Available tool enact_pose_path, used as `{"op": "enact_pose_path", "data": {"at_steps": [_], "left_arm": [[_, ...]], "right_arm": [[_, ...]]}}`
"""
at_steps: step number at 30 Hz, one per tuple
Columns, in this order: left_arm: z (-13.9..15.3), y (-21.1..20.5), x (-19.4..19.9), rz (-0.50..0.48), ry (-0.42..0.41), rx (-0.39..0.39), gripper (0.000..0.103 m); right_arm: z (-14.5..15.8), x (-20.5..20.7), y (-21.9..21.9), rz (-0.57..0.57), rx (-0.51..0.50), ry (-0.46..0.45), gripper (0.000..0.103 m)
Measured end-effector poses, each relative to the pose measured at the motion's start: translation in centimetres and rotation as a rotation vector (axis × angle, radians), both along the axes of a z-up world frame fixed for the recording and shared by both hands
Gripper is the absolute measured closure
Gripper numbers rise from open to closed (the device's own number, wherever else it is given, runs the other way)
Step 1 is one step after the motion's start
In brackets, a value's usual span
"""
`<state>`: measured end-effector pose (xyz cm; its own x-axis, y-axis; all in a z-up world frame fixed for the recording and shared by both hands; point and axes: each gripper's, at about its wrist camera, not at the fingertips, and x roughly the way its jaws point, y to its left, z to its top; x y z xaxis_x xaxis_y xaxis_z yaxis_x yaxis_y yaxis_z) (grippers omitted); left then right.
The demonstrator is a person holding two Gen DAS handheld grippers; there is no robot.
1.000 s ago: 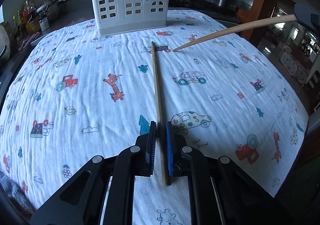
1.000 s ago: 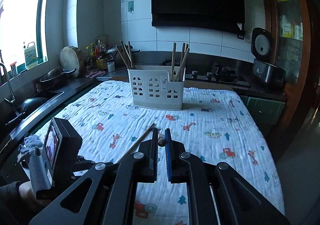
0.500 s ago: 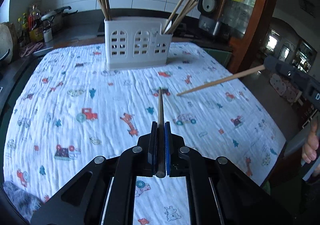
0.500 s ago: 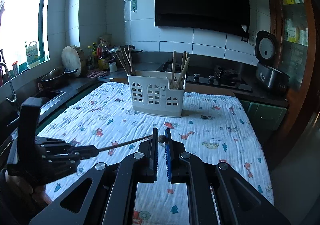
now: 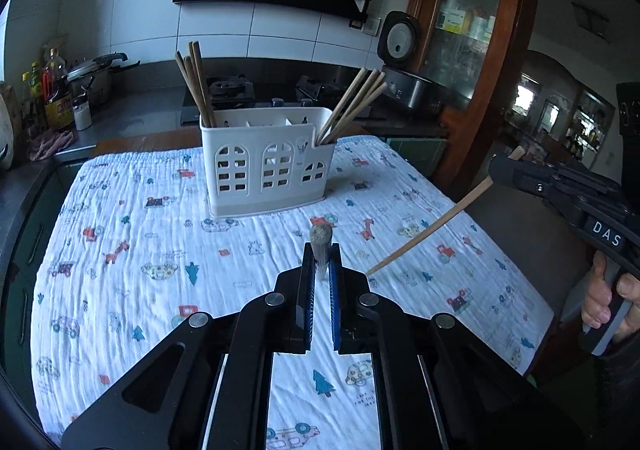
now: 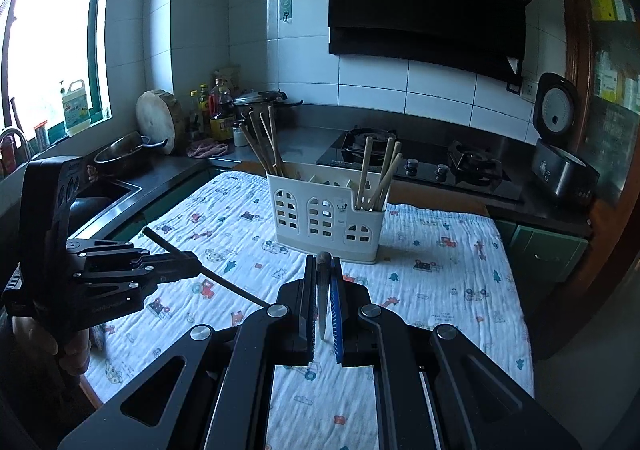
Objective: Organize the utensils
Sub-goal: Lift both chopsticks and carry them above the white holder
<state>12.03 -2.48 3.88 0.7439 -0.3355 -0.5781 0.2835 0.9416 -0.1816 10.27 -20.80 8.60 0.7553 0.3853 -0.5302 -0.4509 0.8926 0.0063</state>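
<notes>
Two grippers: each is clamped on one chopstick, lifted clear of the cloth.
Left gripper (image 5: 321, 270): bottom centre of its own view; its chopstick (image 5: 321, 240) shows end-on between the pads, pointing at the camera.
Right gripper (image 6: 322, 274): bottom centre of its view, pads pressed on its own chopstick (image 6: 322, 290); in the left view that stick (image 5: 430, 228) slants at centre right.
Holder (image 5: 268, 165): white caddy in mid-frame, standing on the printed cloth (image 5: 120, 250), with chopsticks in both end compartments.
Handling: thin, stiff, light wood; probably slick, so a stick may pivot in the pads. Grip near one end.
Hidden: each stick's length is foreshortened; the middle compartments' contents are hard to make out.
</notes>
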Motion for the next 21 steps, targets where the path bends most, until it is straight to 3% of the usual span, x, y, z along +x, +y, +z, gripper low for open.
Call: {"op": "enact_pose_path", "data": {"at_steps": [7,21], "left_arm": [[3.7,0.9,2.5,-0.006,-0.036,0.016,0.098],[14.4,3.2,9.2,0.081,-0.209,0.067,0.098]], "right_arm": [[3.2,2.8,1.1,0.026,-0.006,-0.02,0.096],[11.5,9.5,3.3,0.021,0.016,-0.116,0.096]]}}
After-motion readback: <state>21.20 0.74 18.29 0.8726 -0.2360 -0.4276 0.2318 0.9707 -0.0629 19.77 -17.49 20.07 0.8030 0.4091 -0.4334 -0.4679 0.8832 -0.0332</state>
